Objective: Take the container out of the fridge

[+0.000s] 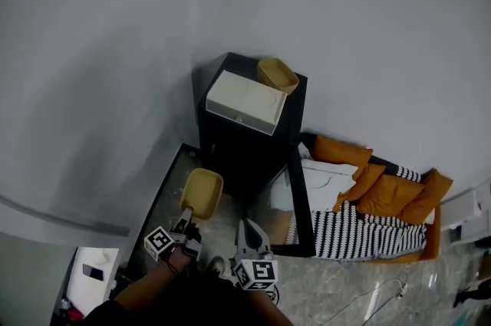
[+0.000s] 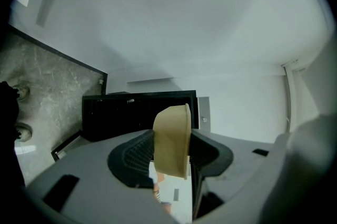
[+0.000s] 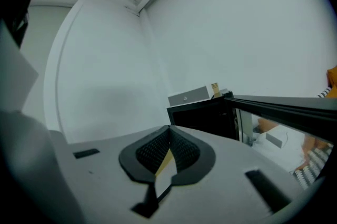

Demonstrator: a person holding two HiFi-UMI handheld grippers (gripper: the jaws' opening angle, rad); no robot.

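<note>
A tan container hangs in front of the black fridge, below and left of its open front. My left gripper is shut on it. In the left gripper view the container stands on edge, pinched between both pads, with the fridge behind it. My right gripper hovers just right of the left one, in front of the fridge; its pads meet at the tips with nothing held. The fridge door stands swung open to the right and also shows in the right gripper view.
On top of the fridge rest a white box and a second tan container. Orange cushions and a striped cloth lie right of the door. A white object sits at the lower left. A white wall stands behind everything.
</note>
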